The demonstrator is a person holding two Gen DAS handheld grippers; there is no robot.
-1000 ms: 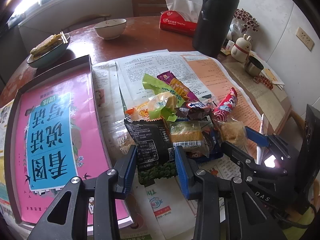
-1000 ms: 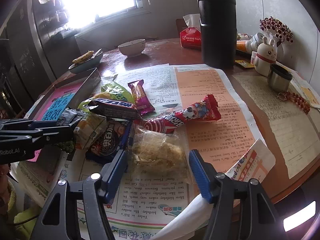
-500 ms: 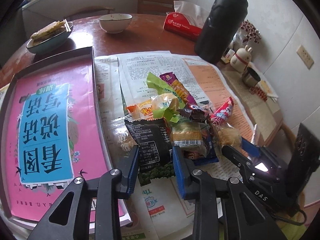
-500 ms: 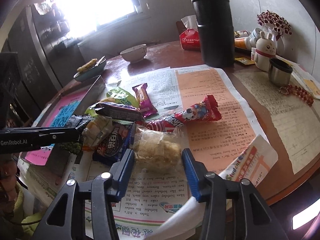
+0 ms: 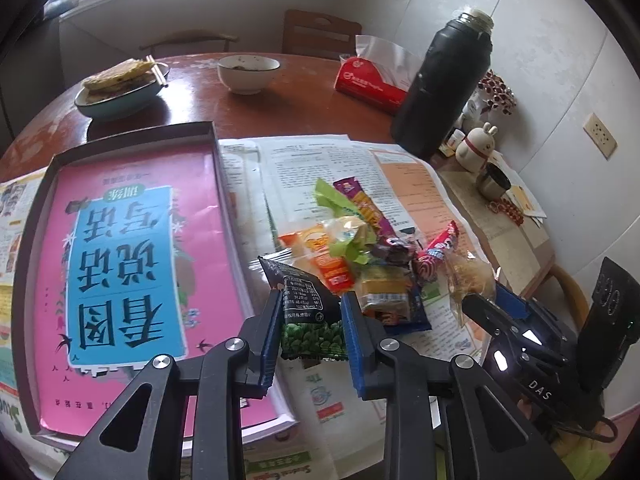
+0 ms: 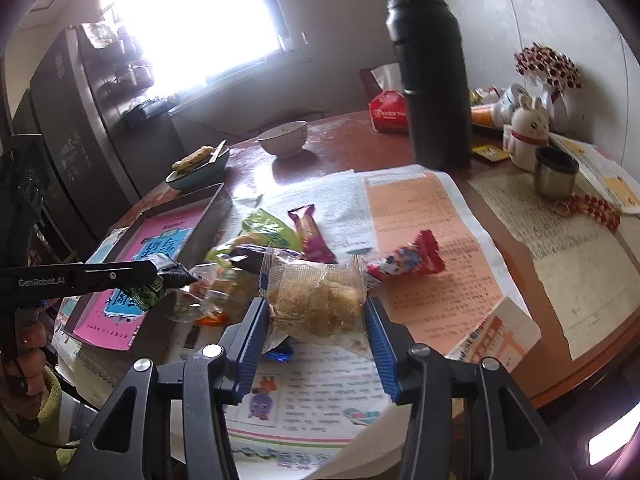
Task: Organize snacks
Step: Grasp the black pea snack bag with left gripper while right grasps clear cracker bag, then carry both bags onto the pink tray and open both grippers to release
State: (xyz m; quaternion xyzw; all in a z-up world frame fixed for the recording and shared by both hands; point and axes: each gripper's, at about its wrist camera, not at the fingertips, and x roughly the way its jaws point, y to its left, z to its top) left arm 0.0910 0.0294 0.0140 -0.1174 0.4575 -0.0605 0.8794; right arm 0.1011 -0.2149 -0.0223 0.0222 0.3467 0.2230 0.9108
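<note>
On the newspaper-covered round table [image 5: 304,112], beside the shallow tray [image 5: 38,208] lined with a pink and blue sheet, a black packet of green peas [image 5: 308,312] is gripped between the blue pads of the left gripper [image 5: 309,332], whose jaws are closing on it, its top raised over the snack pile [image 5: 360,248]. Just right of that pile, a clear bag of golden crispy snack [image 6: 316,300] is clamped between the pads of the right gripper [image 6: 314,336], near a red candy wrapper [image 6: 408,260].
</note>
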